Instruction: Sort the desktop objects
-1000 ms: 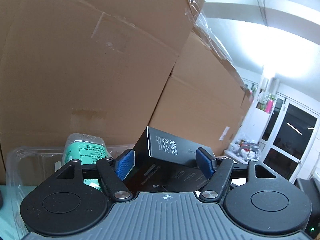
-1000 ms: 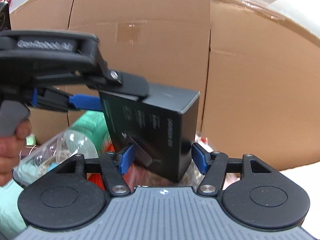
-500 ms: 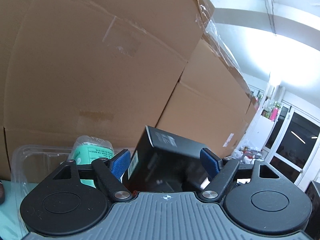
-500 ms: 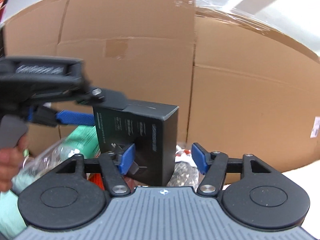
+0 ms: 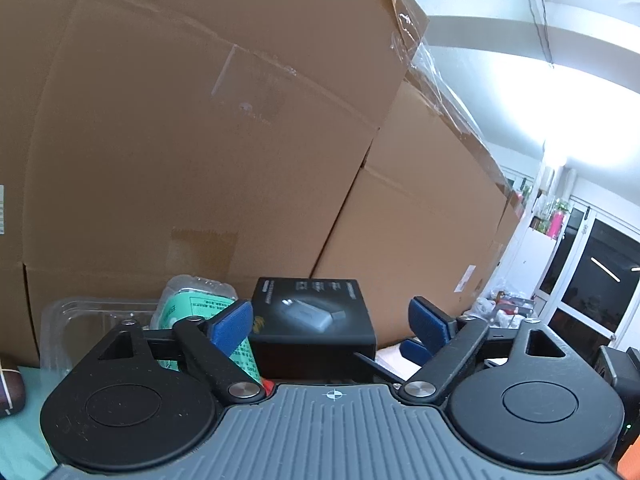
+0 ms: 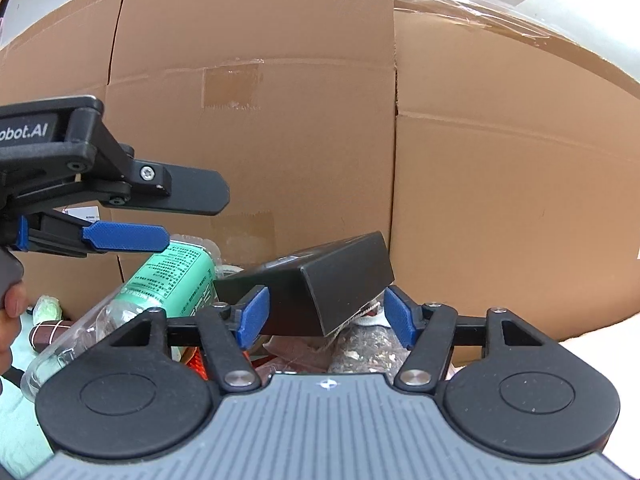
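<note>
The matte black rectangular cardboard box (image 6: pixel 320 280) lies tilted on the table's clutter between the right gripper (image 6: pixel 326 314)'s opening, untouching jaws; left gripper (image 5: pixel 332 320) is opening too, empty.

- The right gripper (image 6: pixel 326 312) is opening its blue fingers (image 6: pixel 252 316), with the tilted black box (image 6: pixel 320 284) between them; the pads seem clear of it.
- The left gripper (image 6: pixel 160 216) reaches in from the left above a green-labelled bottle (image 6: pixel 172 276).
- Packets (image 6: pixel 320 352) lie under the box.
- Cardboard cartons (image 6: pixel 320 120) stand behind.
</note>
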`<state>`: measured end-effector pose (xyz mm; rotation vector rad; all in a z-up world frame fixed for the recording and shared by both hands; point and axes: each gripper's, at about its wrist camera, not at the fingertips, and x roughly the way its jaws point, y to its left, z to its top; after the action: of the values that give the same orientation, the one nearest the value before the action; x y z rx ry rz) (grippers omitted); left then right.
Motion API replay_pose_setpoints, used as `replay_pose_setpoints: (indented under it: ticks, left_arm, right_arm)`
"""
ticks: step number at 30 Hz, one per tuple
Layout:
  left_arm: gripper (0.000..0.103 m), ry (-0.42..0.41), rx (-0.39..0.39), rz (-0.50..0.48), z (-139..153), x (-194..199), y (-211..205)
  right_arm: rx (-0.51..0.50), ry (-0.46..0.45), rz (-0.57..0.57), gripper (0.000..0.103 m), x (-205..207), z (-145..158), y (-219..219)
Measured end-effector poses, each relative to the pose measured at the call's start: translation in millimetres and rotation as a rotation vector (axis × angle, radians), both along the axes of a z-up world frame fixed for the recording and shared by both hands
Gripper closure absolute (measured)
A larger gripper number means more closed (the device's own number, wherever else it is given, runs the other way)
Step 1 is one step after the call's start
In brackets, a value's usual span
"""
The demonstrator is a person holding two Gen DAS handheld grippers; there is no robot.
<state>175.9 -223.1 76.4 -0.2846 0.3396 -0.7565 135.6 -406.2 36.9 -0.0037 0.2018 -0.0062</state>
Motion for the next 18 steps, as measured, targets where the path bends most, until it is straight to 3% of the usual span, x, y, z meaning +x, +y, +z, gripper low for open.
replay_pose_setpoints:
  ticks: [8,18]
  left_arm:
    - [0.0,0.005,-0.004,0.022,-1,-19,3]
    - [0.0,0.074,0.083,0.128,-8,-72,31]
  right_arm:
    - [-0.047,-0.001,0.009,0.001,-14,0,11]
    - [-0.134,0.117,-0.007,0.0,-44,3,31]
